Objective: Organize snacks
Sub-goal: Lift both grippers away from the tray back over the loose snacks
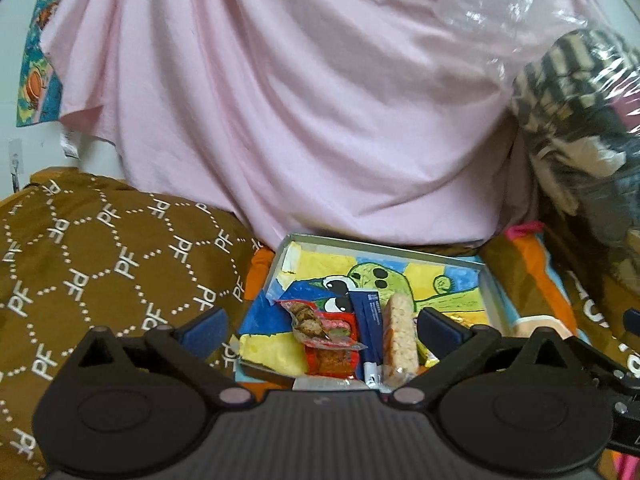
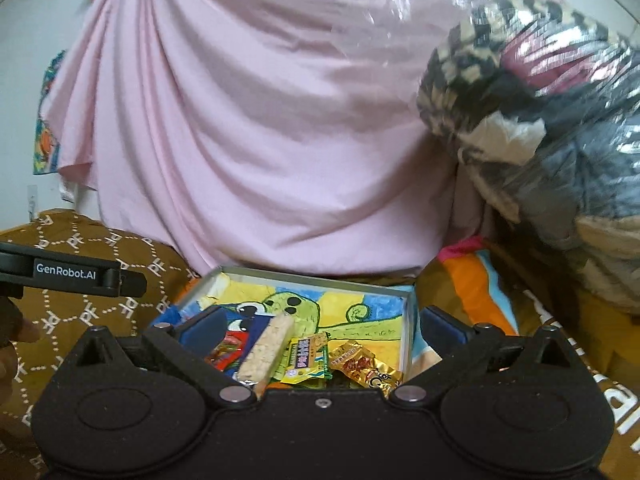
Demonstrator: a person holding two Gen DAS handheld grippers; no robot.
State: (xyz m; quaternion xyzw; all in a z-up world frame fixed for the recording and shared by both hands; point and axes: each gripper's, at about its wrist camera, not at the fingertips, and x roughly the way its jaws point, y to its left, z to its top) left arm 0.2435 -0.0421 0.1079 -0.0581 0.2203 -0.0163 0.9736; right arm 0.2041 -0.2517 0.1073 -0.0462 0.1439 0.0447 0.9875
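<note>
Pink cloth (image 1: 280, 100) drapes the whole background above a brown patterned cover (image 1: 80, 248). On that cover sits a shallow tin tray (image 2: 410, 320) lined with a cartoon drawing. Lying in its near end are a rice bar (image 2: 266, 346), a green packet (image 2: 306, 360), a gold wrapper (image 2: 366, 368), a red packet (image 1: 332, 340) and a blue stick (image 1: 368, 320). Left tongs (image 1: 320, 324) and right tongs (image 2: 320, 322) both gape wide, holding nothing.

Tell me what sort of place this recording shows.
Probably a bedroom or other lived-in room at home: a draped pink sheet, brown patterned bedding, and a plastic bag of clothes surround the snack tin.
</note>
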